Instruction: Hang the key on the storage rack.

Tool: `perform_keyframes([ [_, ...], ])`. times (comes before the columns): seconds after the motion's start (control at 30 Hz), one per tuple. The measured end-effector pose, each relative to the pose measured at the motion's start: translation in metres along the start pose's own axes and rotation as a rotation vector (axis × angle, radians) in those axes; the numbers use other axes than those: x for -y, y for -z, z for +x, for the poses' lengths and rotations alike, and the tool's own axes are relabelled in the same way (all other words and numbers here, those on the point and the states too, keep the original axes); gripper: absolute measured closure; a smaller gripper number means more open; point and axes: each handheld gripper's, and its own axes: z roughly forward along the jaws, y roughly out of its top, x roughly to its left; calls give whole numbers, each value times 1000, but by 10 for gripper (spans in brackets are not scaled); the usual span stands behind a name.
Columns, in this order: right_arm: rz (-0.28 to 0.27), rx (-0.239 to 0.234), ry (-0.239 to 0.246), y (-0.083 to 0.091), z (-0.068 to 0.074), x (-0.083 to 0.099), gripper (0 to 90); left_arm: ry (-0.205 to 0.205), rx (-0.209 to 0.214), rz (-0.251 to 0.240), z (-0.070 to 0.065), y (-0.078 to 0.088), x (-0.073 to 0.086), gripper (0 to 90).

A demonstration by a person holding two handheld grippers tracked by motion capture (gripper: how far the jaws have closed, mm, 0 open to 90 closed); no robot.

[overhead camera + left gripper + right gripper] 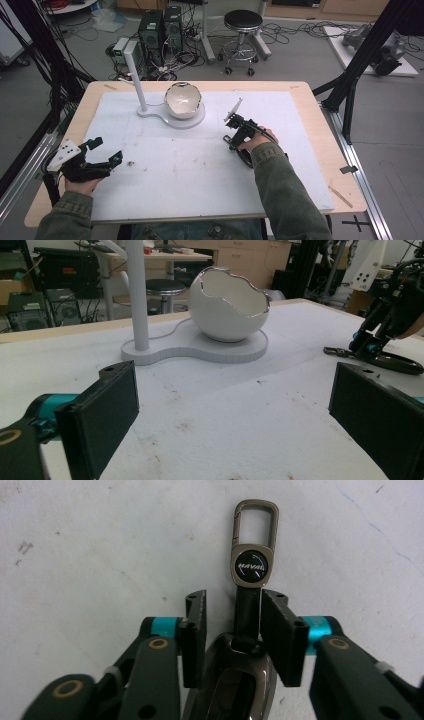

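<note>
Table [320, 165]: a wooden top covered by a white mat [200, 165] with small dark stains.

Right gripper [232, 622]: held by the right hand [260, 141], right of the table's middle. In its own view the jaws stand a little apart, with a key fob between them. The fob's strap lies against the right jaw; a gap shows on the side of the left jaw. I cannot tell if the jaws press on it.

Key fob [240, 680]: a dark, glossy body low between the right gripper's jaws. A short strap, a round badge [250, 566] with a logo and a metal clasp [256, 517] reach out past the jaw tips onto the mat. In the high view the fob is only a dark loop [245, 159] under the hand; in the left gripper view it lies flat on the mat [385, 360] below the right gripper.

Left gripper [232, 420]: held by the left hand [80, 185] at the left edge of the mat, far from the fob. Jaws wide apart, nothing between them, just above the mat.

Bowl [183, 100]: a white, egg-shaped shell with a jagged silver rim, on a white base [192, 121], ahead of both grippers. The left gripper view shows its side and the broken edge; the high view looks into it.

Post [136, 82]: a white upright pole on the same base, left of the bowl.

Floor behind: a stool [242, 37], computer cases [160, 30], and cables.
</note>
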Motion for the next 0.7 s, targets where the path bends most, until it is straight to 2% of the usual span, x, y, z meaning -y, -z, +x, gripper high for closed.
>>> perform_keyframes([
  [0.23, 21, 5, -3, -4, 0, -2, 732, 0, -2, -2, 0, 0, 0, 62],
  [0.5, 53, 42, -3, -8, 5, -8, 788, 0, 3, -6, 0, -1, 0, 62],
  [0.57, 49, 29, -21, -8, 3, -7, 817, 2, 2, -6, 0, 0, 0, 62],
  [0.7, 42, 4, -26, -7, 0, -6, 842, 3, 2, -4, 1, 0, 0, 62],
])
